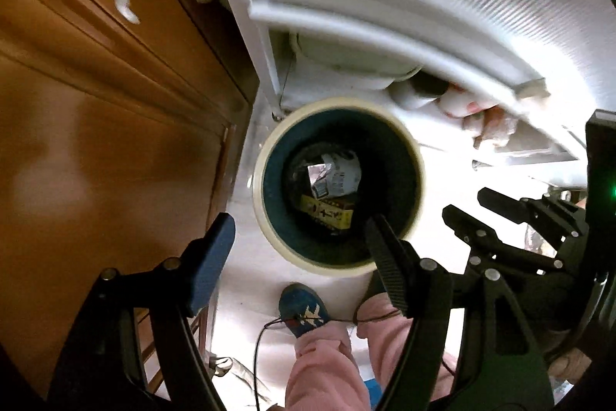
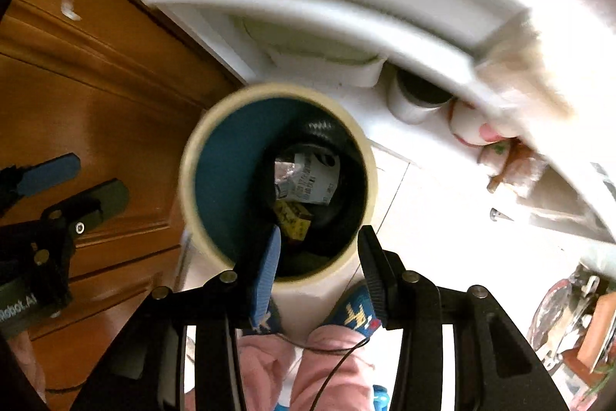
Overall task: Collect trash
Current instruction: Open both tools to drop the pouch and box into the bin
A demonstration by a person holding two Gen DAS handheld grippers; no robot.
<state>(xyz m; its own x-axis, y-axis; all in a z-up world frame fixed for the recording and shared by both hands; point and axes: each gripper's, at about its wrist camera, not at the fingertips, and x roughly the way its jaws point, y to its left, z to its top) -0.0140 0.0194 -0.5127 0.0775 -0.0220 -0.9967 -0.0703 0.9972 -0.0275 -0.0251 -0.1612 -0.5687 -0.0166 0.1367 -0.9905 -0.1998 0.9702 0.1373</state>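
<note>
Both hand-held grippers point straight down over the cream-rimmed bin (image 1: 338, 183). The left gripper (image 1: 296, 245) gapes wide and empty; the right gripper (image 2: 319, 249) stands part open, empty. Crumpled wrapper (image 1: 338, 172) and yellow box (image 1: 327, 212) lie at the bin's bottom.

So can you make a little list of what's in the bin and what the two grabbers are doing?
bin: round, cream rim, dark blue inside, standing on the pale floor
in the bin: yellow box, crumpled printed wrapper
left gripper: above the bin, jaws wide open, holding nothing
right gripper: above the bin, jaws apart, holding nothing
beside the bin: wooden cabinet, white rack
below: blue slipper, pink trouser legs
</note>
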